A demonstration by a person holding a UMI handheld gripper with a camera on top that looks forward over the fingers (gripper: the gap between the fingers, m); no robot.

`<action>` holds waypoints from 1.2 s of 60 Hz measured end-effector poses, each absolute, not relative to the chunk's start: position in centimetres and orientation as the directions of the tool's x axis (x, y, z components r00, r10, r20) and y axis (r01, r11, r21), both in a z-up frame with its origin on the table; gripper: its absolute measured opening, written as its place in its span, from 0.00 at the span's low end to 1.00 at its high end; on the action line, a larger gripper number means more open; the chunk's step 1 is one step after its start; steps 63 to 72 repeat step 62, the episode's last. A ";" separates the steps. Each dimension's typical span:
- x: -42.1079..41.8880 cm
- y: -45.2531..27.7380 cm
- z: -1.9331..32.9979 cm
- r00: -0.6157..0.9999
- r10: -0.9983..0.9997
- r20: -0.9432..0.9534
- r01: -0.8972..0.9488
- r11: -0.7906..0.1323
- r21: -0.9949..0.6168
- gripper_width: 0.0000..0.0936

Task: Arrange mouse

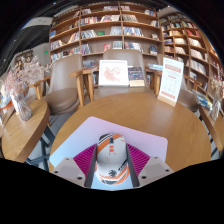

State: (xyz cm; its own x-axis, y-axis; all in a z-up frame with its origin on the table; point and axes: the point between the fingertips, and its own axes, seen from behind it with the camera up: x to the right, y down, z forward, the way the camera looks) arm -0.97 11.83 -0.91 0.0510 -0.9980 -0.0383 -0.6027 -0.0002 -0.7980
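Note:
A white computer mouse (112, 158) with orange and dark stripes sits between my gripper's (112, 160) two fingers, whose magenta pads (86, 159) press against its left and right sides. The mouse is above a white mouse mat (95, 130) that lies on the round wooden table (150, 115). Whether the mouse rests on the mat or is lifted off it, I cannot tell. The gripper is shut on the mouse.
Wooden chairs (65, 82) stand beyond the table. An upright white sign (171, 82) stands on the table at the right. A vase of dried flowers (22, 100) stands on another table at the left. Bookshelves (110, 25) fill the back wall.

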 end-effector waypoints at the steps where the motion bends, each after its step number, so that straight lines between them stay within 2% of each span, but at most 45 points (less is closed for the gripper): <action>1: -1.0 11.9 -0.8 0.055 -0.998 -0.038 -0.603 -0.002 -0.798 0.62; 5: -1.5 11.3 0.0 0.046 -0.999 -0.014 -0.603 -0.017 -0.797 0.92; 6: -1.6 11.3 0.5 0.052 -0.999 -0.009 -0.597 -0.024 -0.802 0.93; 8: -1.9 11.2 1.6 0.059 -0.998 0.002 -0.581 -0.036 -0.813 0.89; 20: -9.2 8.6 8.8 0.084 -0.995 0.051 -0.522 -0.088 -0.848 0.91; 32: -19.1 5.4 12.8 0.066 -0.998 0.008 -0.483 -0.039 -0.875 0.92; 50: -27.2 1.6 13.1 0.022 -1.000 0.013 -0.464 -0.021 -0.885 0.92; 72: -28.7 -0.1 12.6 0.002 -1.000 0.030 -0.460 -0.028 -0.887 0.91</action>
